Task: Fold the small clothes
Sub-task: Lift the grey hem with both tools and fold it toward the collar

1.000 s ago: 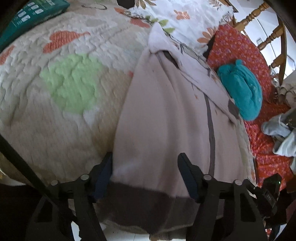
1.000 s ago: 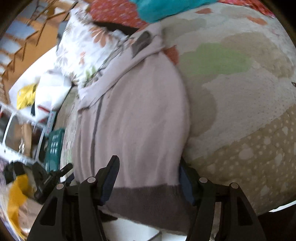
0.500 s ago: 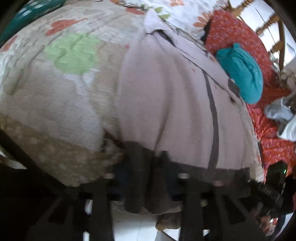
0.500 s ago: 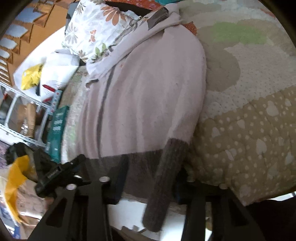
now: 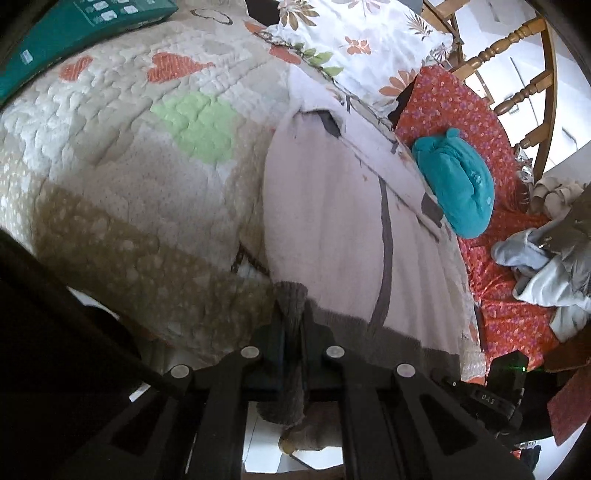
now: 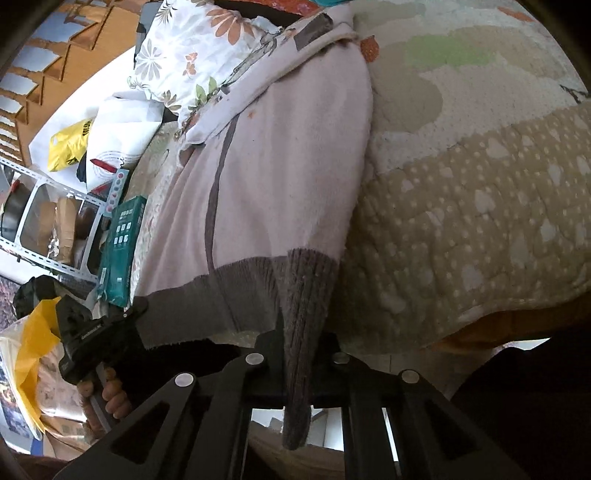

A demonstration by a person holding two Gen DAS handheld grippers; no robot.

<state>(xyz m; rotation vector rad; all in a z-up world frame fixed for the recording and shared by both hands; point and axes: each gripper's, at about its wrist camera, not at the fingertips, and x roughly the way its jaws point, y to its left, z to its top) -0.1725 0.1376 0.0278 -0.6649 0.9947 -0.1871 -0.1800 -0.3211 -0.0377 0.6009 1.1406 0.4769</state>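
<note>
Two nearby items in left wrist view: teal folded cloth on red floral sheet, floral pillow beyond. Pale pink knit sweater with grey hem lies lengthwise on quilted bedspread, hem nearest; left gripper just closed, clamping hem. Right wrist view: green box beside sweater; right gripper just closed, pinching hem corner.

quilt: patchwork, covers bed | floral pillow: at far end of quilt | teal box: on quilt's far corner | red floral sheet: beside quilt | wooden chair: beyond red sheet | metal shelf: beside bed, holds boxes | yellow bag: near shelf
</note>
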